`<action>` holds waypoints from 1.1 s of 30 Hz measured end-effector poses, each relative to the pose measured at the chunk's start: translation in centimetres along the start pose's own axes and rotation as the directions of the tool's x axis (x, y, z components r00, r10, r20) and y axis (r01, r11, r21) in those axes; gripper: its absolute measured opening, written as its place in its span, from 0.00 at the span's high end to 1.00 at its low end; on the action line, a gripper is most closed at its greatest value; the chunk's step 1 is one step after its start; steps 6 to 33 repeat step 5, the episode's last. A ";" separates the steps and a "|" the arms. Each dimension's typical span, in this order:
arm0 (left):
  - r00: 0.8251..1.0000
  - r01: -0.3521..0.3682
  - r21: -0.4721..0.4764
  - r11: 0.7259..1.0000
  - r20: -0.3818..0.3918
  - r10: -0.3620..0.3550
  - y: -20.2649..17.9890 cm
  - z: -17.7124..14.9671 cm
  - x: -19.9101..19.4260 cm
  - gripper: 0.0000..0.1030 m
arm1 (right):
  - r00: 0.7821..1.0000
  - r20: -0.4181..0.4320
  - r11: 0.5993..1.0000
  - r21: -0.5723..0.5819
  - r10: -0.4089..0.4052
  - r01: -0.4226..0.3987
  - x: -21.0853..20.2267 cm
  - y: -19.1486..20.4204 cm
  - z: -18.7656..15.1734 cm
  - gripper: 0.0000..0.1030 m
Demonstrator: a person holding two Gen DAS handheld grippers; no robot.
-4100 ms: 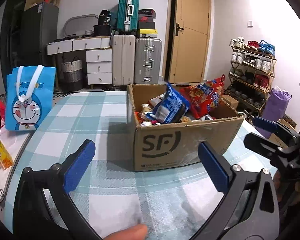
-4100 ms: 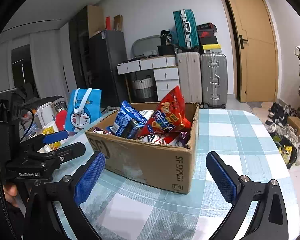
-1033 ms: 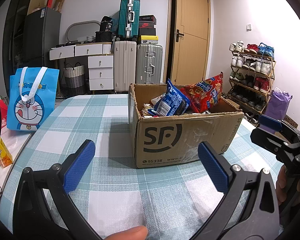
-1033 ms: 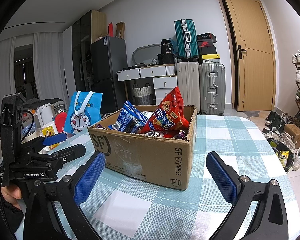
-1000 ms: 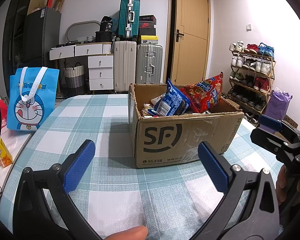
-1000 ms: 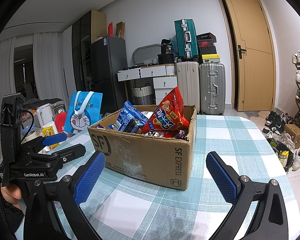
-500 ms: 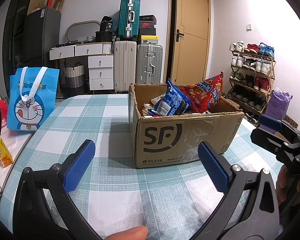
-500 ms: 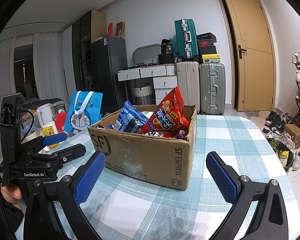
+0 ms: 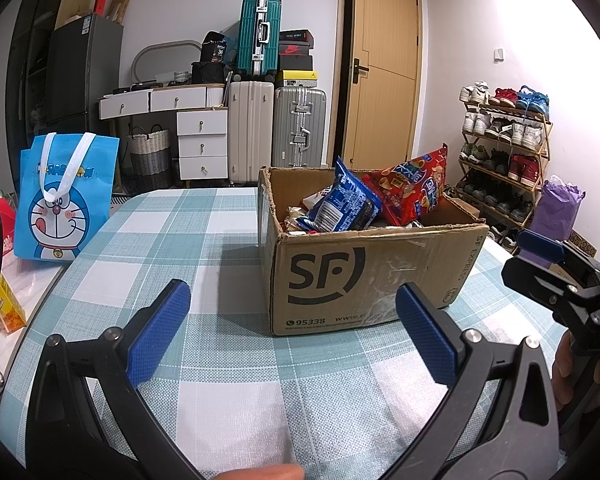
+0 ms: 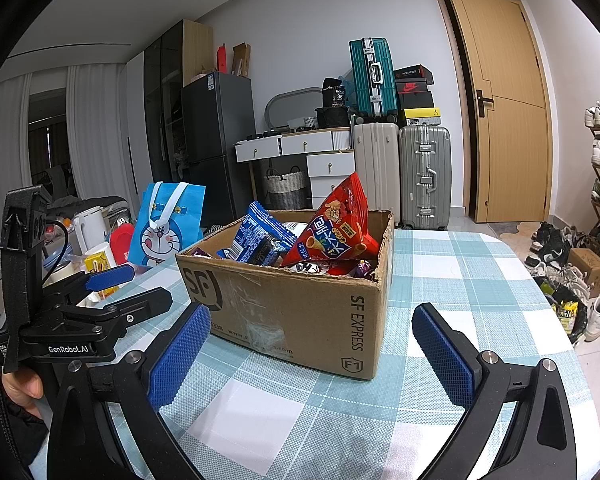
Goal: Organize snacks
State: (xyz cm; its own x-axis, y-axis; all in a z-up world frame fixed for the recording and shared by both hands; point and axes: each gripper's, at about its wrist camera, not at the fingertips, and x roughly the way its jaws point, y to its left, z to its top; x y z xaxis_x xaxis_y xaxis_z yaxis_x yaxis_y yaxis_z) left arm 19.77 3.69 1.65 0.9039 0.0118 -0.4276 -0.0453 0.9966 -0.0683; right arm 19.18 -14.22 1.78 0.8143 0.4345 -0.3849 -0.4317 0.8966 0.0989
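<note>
Checked tablecloth (image 9: 228, 360) carries the cardboard box (image 9: 363, 276) of snacks (image 10: 331, 236), while the left gripper (image 9: 292, 332) and right gripper (image 10: 311, 352) hover level just short of it, jaws spread wide, gripping nothing.

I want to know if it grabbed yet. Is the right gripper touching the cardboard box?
Apart. In the right wrist view, the right gripper is open, with tablecloth showing between its blue fingertips and the cardboard box.
</note>
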 end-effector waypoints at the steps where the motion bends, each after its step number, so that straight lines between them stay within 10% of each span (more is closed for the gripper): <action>1: 1.000 -0.001 0.000 1.000 -0.001 0.001 0.0 0.0 0.0 0.00 | 1.000 0.000 1.000 0.000 0.000 0.000 0.0 0.0 0.0 0.00; 33: 1.000 0.000 0.002 1.000 -0.001 0.000 0.0 0.0 0.0 0.00 | 1.000 0.000 1.000 0.000 0.000 0.000 0.0 0.0 0.0 0.00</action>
